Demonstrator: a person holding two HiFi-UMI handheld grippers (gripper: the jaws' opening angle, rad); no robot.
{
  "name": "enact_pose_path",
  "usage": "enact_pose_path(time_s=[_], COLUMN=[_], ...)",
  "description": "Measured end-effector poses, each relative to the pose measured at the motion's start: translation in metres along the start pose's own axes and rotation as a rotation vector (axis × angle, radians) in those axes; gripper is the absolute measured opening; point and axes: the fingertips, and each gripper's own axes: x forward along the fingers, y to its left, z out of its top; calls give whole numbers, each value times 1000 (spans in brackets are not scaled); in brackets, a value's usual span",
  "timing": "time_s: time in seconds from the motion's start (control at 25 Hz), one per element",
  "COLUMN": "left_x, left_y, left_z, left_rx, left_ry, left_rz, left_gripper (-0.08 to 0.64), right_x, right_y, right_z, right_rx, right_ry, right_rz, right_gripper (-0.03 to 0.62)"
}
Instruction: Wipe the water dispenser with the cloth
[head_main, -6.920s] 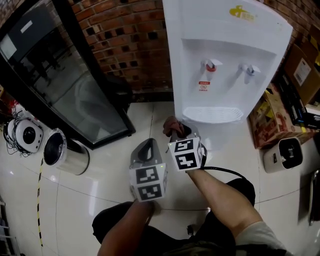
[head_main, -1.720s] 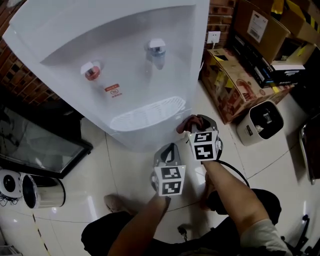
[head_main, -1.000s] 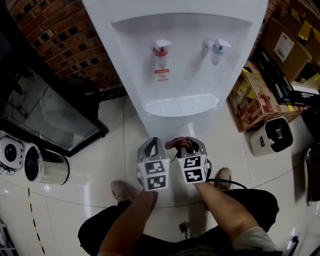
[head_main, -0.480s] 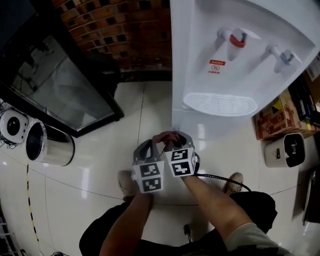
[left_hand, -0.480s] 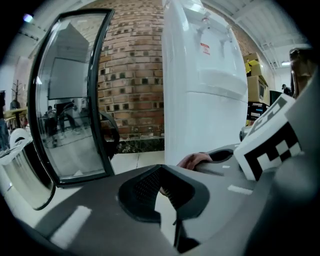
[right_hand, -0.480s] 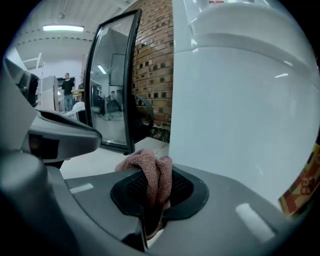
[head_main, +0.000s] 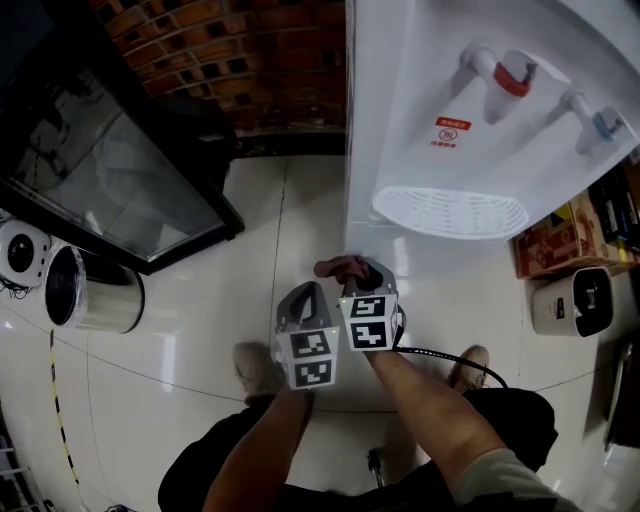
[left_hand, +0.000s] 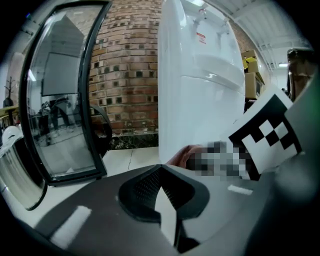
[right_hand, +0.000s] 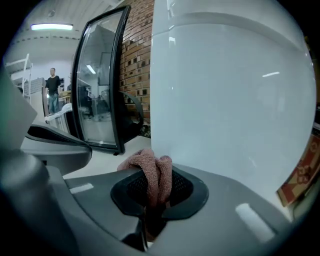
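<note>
Now the right tongs, clamped on the bunched pink cloth, hold it low by the front corner of the water dispenser, left tongs closed and empty; wiping looks about to begin, so next the cloth must press onto its white side.

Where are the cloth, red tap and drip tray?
cloth (right_hand: 152, 174), right gripper view, its bunched middle fold.
red tap (head_main: 514, 78), head view, its red lever.
drip tray (head_main: 450, 212), head view, middle of the grille.
</note>
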Motion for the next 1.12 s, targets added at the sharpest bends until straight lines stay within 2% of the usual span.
enact_pose_path(time_s=[0.76, 0.92, 1.12], left_x=[5, 8, 13], left_y=[-81, -96, -123], left_z=[29, 33, 34], left_rx=[49, 60, 80], left_ry=[-31, -34, -34], left_rz=[-117, -136, -177], left_gripper=[0, 0, 0], right_x=[-35, -42, -58], right_y=[-68, -94, -145], right_z=[-3, -11, -29], right_rx=[52, 77, 118], right_ry=[-10, 1, 23], right_rz=[-91, -140, -227], right_gripper=[52, 52, 51])
